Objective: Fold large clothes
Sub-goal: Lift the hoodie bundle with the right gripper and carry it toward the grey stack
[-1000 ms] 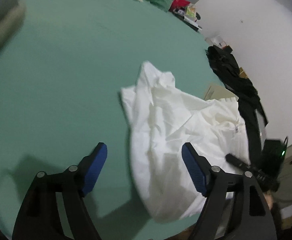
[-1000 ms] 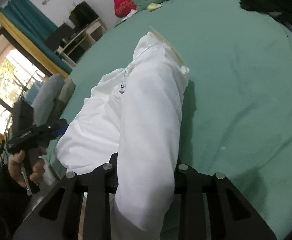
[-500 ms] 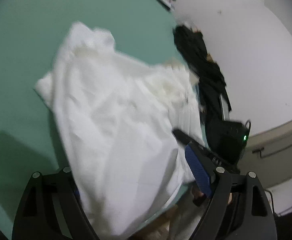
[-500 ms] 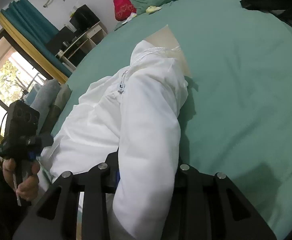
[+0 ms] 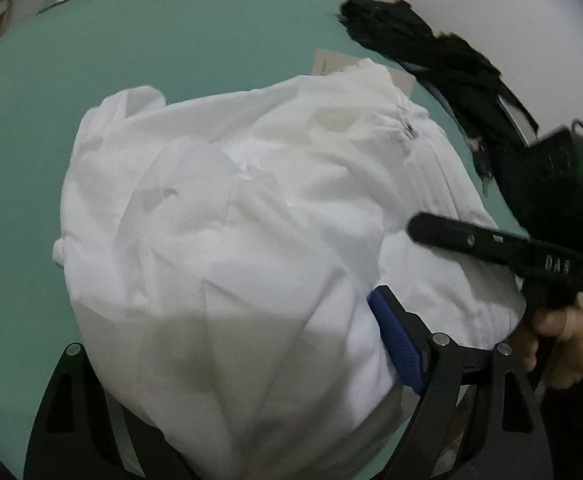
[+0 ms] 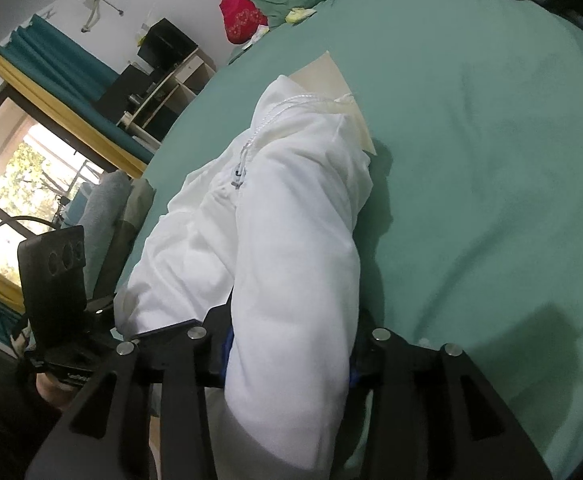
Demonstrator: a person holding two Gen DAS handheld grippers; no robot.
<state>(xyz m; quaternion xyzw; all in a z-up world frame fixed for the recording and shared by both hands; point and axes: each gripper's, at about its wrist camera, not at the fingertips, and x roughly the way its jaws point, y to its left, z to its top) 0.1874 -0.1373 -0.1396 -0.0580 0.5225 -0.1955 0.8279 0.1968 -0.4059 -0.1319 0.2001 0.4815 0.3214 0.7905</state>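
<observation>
Left wrist: your left gripper (image 5: 235, 344) slid over the white garment (image 5: 251, 220), fingers wide, cloth bunched between them. Black clothes (image 5: 431, 52) far right.
Right wrist: right gripper (image 6: 291, 344) fingers have just been opening, still pinching a fold; green bed (image 6: 471, 140) ahead.

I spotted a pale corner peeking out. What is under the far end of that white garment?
A flat beige card or sheet lies on the green bed cover, partly under the white zip-up garment. Its covered part, and anything else underneath, cannot be seen.
</observation>
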